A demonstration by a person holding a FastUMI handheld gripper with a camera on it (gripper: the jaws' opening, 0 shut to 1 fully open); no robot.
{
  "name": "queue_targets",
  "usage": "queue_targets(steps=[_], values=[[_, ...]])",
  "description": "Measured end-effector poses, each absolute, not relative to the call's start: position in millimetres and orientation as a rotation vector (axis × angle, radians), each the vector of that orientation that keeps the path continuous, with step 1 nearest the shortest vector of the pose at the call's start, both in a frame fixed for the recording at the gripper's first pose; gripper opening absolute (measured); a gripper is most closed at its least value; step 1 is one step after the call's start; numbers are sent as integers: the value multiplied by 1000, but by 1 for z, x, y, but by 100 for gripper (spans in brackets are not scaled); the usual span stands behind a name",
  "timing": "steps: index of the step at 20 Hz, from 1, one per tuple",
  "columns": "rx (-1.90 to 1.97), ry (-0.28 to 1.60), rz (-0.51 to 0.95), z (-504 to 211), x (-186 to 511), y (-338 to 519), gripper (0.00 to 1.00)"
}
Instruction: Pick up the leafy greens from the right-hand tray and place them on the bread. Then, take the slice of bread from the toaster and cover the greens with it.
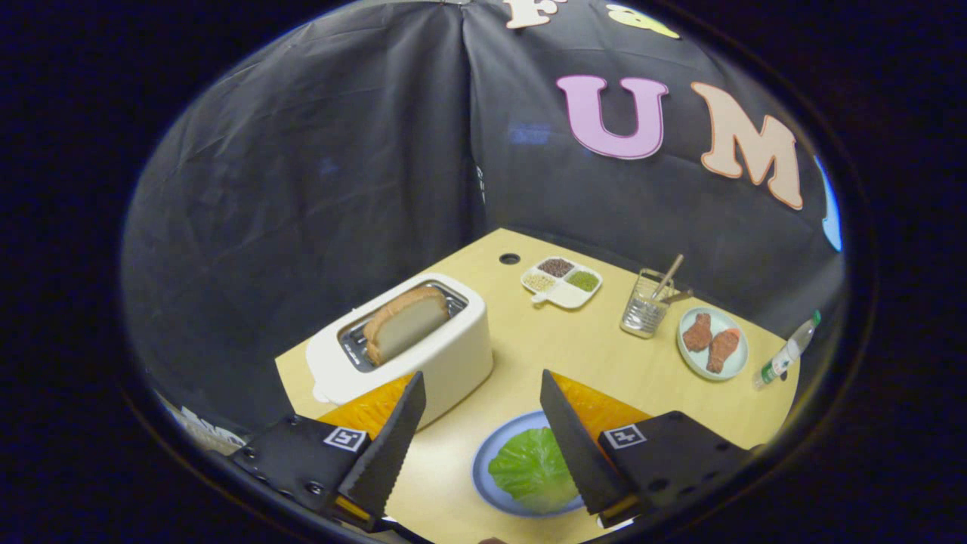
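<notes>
Gripper: fingers spread wide apart, nothing between them, held above the table.

Greens: one flat leaf lying on a blue plate, just ahead of the fingers and nearer the right finger, which overlaps its right edge. Whether bread lies under the leaf cannot be told. The leaf's long axis runs roughly away from the gripper, toward the far side of the table.

Bread: one slice standing on edge in the slot of a white toaster, top crust raised above the slot. Its long axis follows the slot, running from near-left to far-right. The toaster stands beyond the left finger.

Orange mat: under the plate.

Also on the table, well beyond the fingers: divided dish of grains; glass holding sticks; plate of meat; bottle lying near the far right edge.
</notes>
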State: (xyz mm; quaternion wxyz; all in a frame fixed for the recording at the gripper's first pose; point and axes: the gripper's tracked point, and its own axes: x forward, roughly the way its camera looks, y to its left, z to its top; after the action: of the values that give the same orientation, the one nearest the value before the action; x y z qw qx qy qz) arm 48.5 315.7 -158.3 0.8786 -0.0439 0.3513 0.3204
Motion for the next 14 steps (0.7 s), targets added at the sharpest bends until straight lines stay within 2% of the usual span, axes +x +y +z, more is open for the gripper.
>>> queue_targets(steps=[5,14], values=[[-84,723,691,-138,53,349,98],[-41,772,692,-151,64,399,98]])
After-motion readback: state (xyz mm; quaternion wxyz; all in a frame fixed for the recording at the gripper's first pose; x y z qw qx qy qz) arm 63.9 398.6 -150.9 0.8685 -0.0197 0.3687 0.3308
